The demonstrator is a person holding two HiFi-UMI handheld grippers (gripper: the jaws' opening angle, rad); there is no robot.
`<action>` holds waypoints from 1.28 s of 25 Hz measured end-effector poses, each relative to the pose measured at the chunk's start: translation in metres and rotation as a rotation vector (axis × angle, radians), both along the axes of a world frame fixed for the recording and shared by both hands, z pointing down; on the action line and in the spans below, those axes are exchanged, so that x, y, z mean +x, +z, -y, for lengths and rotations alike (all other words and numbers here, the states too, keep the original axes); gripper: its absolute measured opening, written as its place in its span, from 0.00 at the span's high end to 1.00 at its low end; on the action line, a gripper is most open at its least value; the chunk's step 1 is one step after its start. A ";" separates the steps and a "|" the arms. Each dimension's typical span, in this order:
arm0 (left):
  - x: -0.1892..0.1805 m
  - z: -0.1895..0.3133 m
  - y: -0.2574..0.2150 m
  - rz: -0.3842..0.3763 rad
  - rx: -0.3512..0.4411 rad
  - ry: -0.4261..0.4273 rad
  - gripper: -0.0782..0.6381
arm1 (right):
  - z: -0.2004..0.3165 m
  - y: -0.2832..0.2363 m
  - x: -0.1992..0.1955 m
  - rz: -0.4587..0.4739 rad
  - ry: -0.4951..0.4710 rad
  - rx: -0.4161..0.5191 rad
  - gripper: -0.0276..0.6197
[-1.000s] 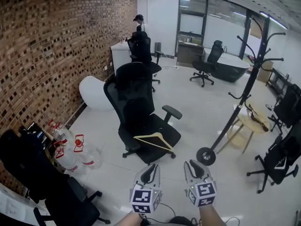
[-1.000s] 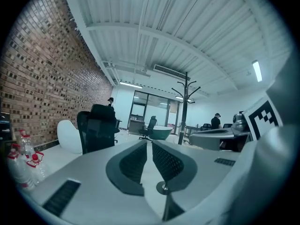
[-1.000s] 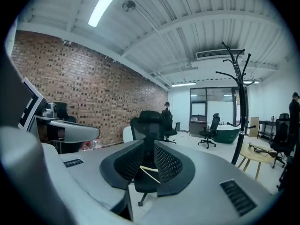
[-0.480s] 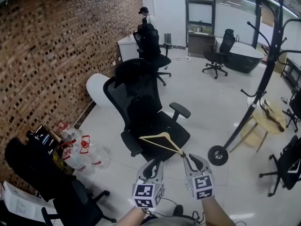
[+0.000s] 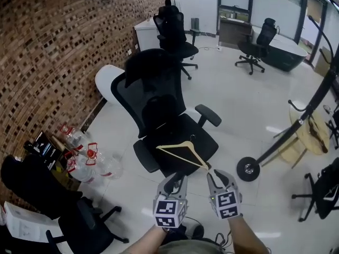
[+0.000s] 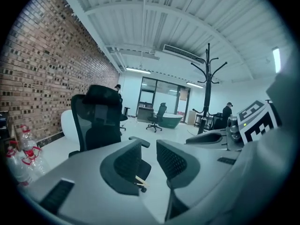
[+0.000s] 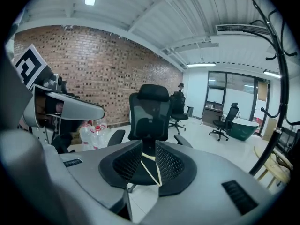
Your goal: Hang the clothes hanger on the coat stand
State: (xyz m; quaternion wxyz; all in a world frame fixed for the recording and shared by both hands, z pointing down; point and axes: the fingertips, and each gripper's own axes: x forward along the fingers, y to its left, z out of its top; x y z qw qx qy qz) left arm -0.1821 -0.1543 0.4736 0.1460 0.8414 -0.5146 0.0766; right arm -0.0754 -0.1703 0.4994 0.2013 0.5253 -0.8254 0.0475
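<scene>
A light wooden clothes hanger [image 5: 180, 157] lies flat on the seat of a black office chair [image 5: 159, 105]. My right gripper [image 5: 216, 174] is at the hanger's right end, and its jaws are opening. In the right gripper view the hanger's thin bars [image 7: 150, 170] show in the narrow gap of the right gripper [image 7: 149, 161], with the pads not pressing them. My left gripper [image 5: 176, 178] hovers just left of it, open and empty. In the left gripper view a hanger tip [image 6: 140, 182] shows behind the left gripper [image 6: 151, 156]. The black coat stand [image 5: 296, 128] rises at the right.
The stand's round base [image 5: 248, 169] rests on the white floor right of the chair. Water bottles [image 5: 87, 163] lie by the brick wall at left. More black chairs [image 5: 53, 205] stand at the lower left and far right. A round wooden stool [image 5: 310, 134] stands behind the stand.
Both grippers have moved forward toward the chair. The right gripper's tips now reach the hanger's right end. The hanger has stayed on the seat.
</scene>
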 end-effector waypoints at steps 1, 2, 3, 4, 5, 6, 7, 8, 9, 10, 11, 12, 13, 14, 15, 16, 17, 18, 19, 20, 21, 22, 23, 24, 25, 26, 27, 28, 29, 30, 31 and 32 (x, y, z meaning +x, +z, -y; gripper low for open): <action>-0.008 0.019 0.003 -0.001 -0.008 0.006 0.76 | 0.017 0.005 -0.007 -0.009 0.007 -0.017 0.82; -0.017 0.035 0.007 -0.004 -0.013 0.011 0.76 | 0.030 0.011 -0.015 -0.020 0.014 -0.033 0.82; -0.025 0.049 0.013 -0.007 -0.016 0.016 0.76 | 0.042 0.019 -0.022 -0.034 0.023 -0.047 0.82; -0.031 0.063 0.021 -0.008 -0.018 0.020 0.76 | 0.054 0.027 -0.027 -0.047 0.033 -0.060 0.82; -0.037 0.077 0.028 -0.006 -0.019 0.023 0.78 | 0.067 0.035 -0.030 -0.057 0.043 -0.070 0.82; -0.041 0.091 0.035 -0.001 -0.021 0.027 0.80 | 0.081 0.040 -0.033 -0.063 0.051 -0.079 0.82; -0.043 0.105 0.040 0.006 -0.025 0.030 0.82 | 0.096 0.045 -0.034 -0.067 0.057 -0.087 0.82; -0.046 0.119 0.045 0.016 -0.032 0.031 0.84 | 0.109 0.048 -0.036 -0.068 0.062 -0.094 0.82; -0.049 0.131 0.048 0.025 -0.039 0.032 0.84 | 0.122 0.052 -0.037 -0.069 0.068 -0.102 0.82; -0.053 0.142 0.051 0.031 -0.046 0.032 0.85 | 0.132 0.056 -0.038 -0.070 0.073 -0.111 0.82; -0.057 0.152 0.054 0.032 -0.054 0.031 0.85 | 0.140 0.061 -0.040 -0.072 0.078 -0.121 0.82; -0.061 0.160 0.057 0.030 -0.062 0.030 0.85 | 0.147 0.067 -0.041 -0.074 0.081 -0.134 0.82; -0.065 0.167 0.059 0.031 -0.070 0.030 0.85 | 0.153 0.074 -0.042 -0.074 0.083 -0.149 0.82; -0.066 0.174 0.063 0.036 -0.078 0.031 0.85 | 0.160 0.082 -0.042 -0.073 0.084 -0.165 0.82; -0.066 0.182 0.067 0.049 -0.084 0.030 0.85 | 0.167 0.091 -0.041 -0.072 0.082 -0.180 0.82; -0.065 0.193 0.073 0.067 -0.089 0.026 0.85 | 0.177 0.101 -0.039 -0.074 0.078 -0.194 0.82; -0.063 0.206 0.081 0.087 -0.094 0.021 0.83 | 0.190 0.113 -0.037 -0.077 0.072 -0.209 0.82; -0.060 0.220 0.089 0.100 -0.100 0.015 0.81 | 0.204 0.126 -0.035 -0.083 0.064 -0.225 0.82; -0.058 0.235 0.097 0.105 -0.108 0.011 0.80 | 0.219 0.139 -0.034 -0.089 0.056 -0.244 0.80; -0.055 0.250 0.104 0.105 -0.118 0.008 0.78 | 0.235 0.152 -0.034 -0.094 0.047 -0.265 0.80; -0.053 0.265 0.111 0.104 -0.131 0.005 0.77 | 0.250 0.164 -0.034 -0.099 0.038 -0.289 0.80; -0.050 0.280 0.118 0.104 -0.147 0.001 0.76 | 0.264 0.176 -0.034 -0.105 0.029 -0.315 0.80; -0.046 0.296 0.125 0.101 -0.162 -0.004 0.76 | 0.280 0.188 -0.031 -0.116 0.021 -0.340 0.80; -0.041 0.312 0.134 0.096 -0.177 -0.010 0.76 | 0.296 0.202 -0.025 -0.129 0.014 -0.363 0.80; -0.034 0.330 0.144 0.090 -0.189 -0.017 0.76 | 0.314 0.217 -0.017 -0.145 0.008 -0.386 0.80; -0.025 0.349 0.156 0.086 -0.198 -0.024 0.76 | 0.332 0.234 -0.008 -0.159 0.002 -0.409 0.80; -0.018 0.367 0.169 0.085 -0.205 -0.030 0.75 | 0.350 0.252 0.002 -0.172 -0.003 -0.434 0.80; -0.010 0.384 0.183 0.087 -0.213 -0.035 0.75 | 0.366 0.272 0.010 -0.183 -0.007 -0.462 0.80; -0.005 0.400 0.197 0.092 -0.221 -0.037 0.75 | 0.382 0.294 0.018 -0.193 -0.009 -0.492 0.80; -0.001 0.414 0.211 0.097 -0.228 -0.037 0.75 | 0.395 0.316 0.024 -0.203 -0.010 -0.525 0.80; 0.001 0.427 0.226 0.102 -0.236 -0.038 0.75 | 0.407 0.339 0.027 -0.214 -0.013 -0.559 0.80; 0.000 0.438 0.244 0.103 -0.250 -0.043 0.75 | 0.417 0.362 0.030 -0.229 -0.019 -0.595 0.80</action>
